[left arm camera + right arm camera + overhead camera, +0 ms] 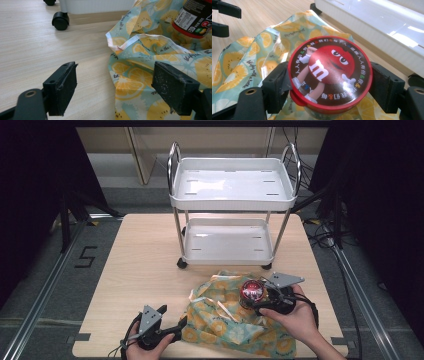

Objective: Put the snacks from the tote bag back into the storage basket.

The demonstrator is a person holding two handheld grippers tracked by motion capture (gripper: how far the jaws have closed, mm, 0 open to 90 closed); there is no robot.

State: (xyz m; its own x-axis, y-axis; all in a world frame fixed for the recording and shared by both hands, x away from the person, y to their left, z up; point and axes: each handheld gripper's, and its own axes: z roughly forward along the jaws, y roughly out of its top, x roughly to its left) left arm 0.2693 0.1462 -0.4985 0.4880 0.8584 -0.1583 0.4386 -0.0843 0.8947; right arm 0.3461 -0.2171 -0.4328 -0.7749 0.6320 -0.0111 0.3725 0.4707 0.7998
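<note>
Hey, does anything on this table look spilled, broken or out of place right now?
Nothing spilled or broken. The lemon-print bag lies rumpled and flat on the table, which looks normal for cloth. The right gripper holds the red-lidded candy jar upright over it; the cart stands square.

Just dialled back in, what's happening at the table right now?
A person is working with a gripper in each hand. The right gripper has its fingers clamped on a red-lidded candy jar, held above a lemon-print bag lying on the table. The left gripper is open at the bag's edge, one of its fingers over the fabric. The white cart behind stands bare.
</note>
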